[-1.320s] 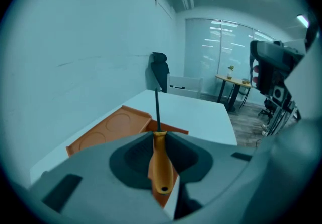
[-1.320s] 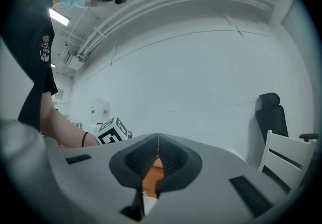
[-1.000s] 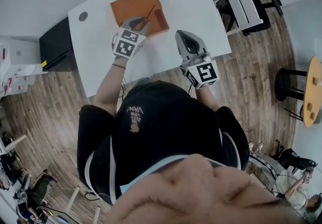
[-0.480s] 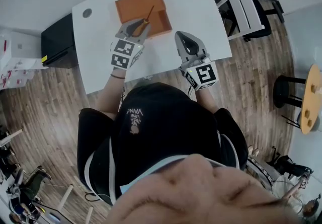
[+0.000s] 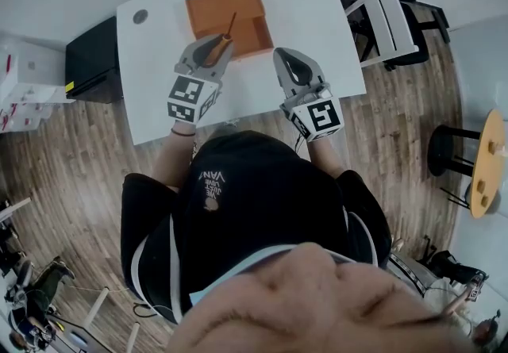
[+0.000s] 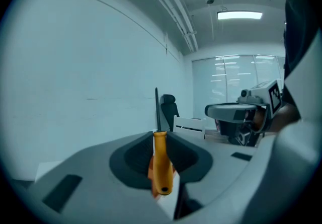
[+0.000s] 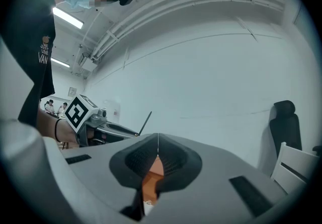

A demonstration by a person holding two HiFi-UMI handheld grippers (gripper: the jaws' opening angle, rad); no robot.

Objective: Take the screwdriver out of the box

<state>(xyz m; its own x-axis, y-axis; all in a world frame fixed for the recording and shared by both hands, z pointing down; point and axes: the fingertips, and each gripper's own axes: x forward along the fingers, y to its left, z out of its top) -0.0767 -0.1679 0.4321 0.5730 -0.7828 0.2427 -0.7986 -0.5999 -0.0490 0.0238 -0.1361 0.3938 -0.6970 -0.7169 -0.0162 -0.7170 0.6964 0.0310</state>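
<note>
The orange box (image 5: 225, 10) sits open on the white table (image 5: 274, 2). My left gripper (image 5: 219, 41) hangs over the box's near edge, shut on the screwdriver's orange handle (image 6: 162, 163). The dark shaft (image 5: 231, 24) sticks out past the fingertips, over the box. In the left gripper view the shaft (image 6: 156, 109) points straight up from my left gripper (image 6: 160, 136). My right gripper (image 5: 286, 54) hovers over the table to the right of the box, shut with nothing in it. In its own view the right gripper (image 7: 158, 140) shows the jaws meeting along a thin line.
A white chair (image 5: 381, 14) stands at the table's right end and a black cabinet (image 5: 91, 62) at its left. A small round hole (image 5: 140, 17) marks the table's far left corner. A round wooden stool (image 5: 486, 153) stands on the floor at far right.
My left gripper has lifted and drawn back toward the person with the screwdriver, whose shaft now tilts up over the box. The right gripper has stayed where it was.
</note>
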